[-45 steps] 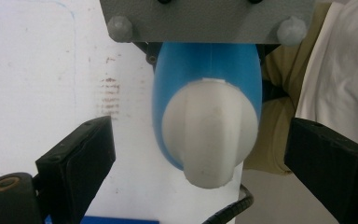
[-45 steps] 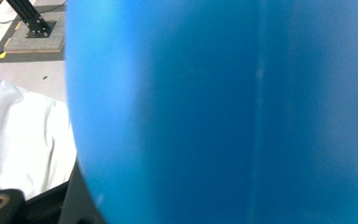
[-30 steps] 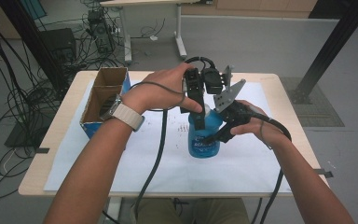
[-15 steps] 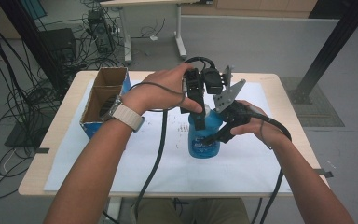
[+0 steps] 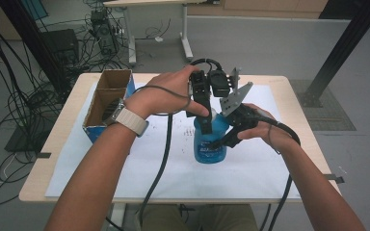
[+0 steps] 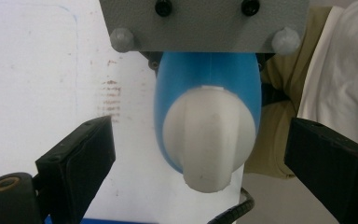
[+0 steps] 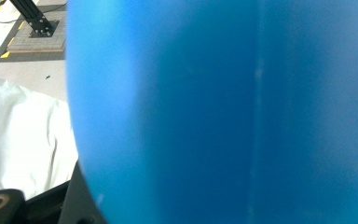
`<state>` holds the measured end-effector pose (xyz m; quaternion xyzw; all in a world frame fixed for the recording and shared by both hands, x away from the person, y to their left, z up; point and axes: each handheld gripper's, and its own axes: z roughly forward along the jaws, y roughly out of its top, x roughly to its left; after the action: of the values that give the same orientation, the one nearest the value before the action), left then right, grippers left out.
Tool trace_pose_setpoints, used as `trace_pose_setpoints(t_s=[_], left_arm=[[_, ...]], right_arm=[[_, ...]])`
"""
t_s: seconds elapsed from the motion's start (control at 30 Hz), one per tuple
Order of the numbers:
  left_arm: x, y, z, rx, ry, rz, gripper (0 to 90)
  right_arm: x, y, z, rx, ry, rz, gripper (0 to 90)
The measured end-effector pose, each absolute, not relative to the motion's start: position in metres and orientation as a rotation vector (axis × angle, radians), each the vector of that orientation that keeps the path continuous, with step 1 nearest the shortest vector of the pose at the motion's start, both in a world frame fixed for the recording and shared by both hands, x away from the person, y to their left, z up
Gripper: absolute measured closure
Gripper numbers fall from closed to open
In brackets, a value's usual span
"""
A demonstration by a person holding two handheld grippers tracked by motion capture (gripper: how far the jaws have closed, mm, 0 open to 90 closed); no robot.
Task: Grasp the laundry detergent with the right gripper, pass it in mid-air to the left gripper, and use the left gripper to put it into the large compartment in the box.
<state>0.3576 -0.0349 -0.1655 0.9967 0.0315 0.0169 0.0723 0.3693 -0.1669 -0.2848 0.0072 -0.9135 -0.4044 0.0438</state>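
White-papered table (image 5: 125, 163): blue bottle (image 5: 210, 139) upright, right gripper (image 5: 221, 139) jaws clamping body; left gripper (image 5: 203, 122) jaws spread around white cap (image 6: 208, 135).

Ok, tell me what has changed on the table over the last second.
Nothing visibly changed. The right gripper stays clamped on the side of the blue bottle, which stands upright on the white sheet. The left gripper still hovers over the bottle's white cap, jaws open on either side of it. The cardboard box sits where it was.

Smooth glossy blue plastic bottle (image 5: 209, 139) w/ matt white plastic cap (image 6: 208, 137); brown cardboard box (image 5: 107, 103), white paper sheet (image 5: 250, 168).
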Motion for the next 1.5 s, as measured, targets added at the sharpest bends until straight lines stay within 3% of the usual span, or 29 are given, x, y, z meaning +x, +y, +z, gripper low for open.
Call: trace_pose_setpoints(t_s=[1.5], left_arm=[[0.361,-0.044,-0.187,2.974,0.053,-0.007,12.5]], right_arm=[[0.366,-0.164,-0.277,0.078,-2.783,-1.279,43.8]])
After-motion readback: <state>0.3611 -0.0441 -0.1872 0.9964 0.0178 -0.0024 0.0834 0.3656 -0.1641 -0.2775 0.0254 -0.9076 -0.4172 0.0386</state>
